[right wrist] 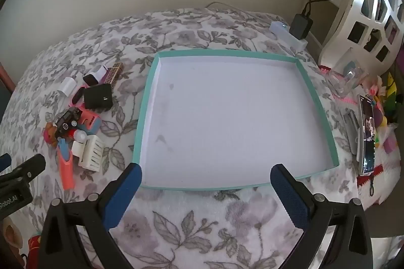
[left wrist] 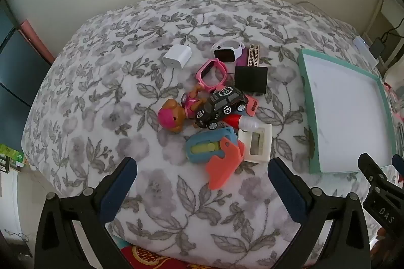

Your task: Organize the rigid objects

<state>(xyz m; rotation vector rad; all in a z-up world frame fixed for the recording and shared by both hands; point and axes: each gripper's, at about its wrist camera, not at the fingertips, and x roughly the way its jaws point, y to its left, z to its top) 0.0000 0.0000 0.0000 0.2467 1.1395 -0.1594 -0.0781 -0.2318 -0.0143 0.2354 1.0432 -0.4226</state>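
Nothing sorted yet: teal-rimmed tray [right wrist: 149, 97] bare, toy car [left wrist: 222, 104], smartwatch [left wrist: 228, 51] and charger [left wrist: 176, 55] heaped beside it. Left gripper [left wrist: 202, 183] and right gripper [right wrist: 205, 189] spread wide, pinching nothing.

Floral blanket [right wrist: 202, 218] covers surface. Phone [right wrist: 367, 135] lies at right edge, beside colourful clutter [right wrist: 386, 112]. Black adapter [right wrist: 300, 25] with cable rests on white block [right wrist: 286, 35] at far corner. White openwork shelf [right wrist: 366, 3] stands behind.
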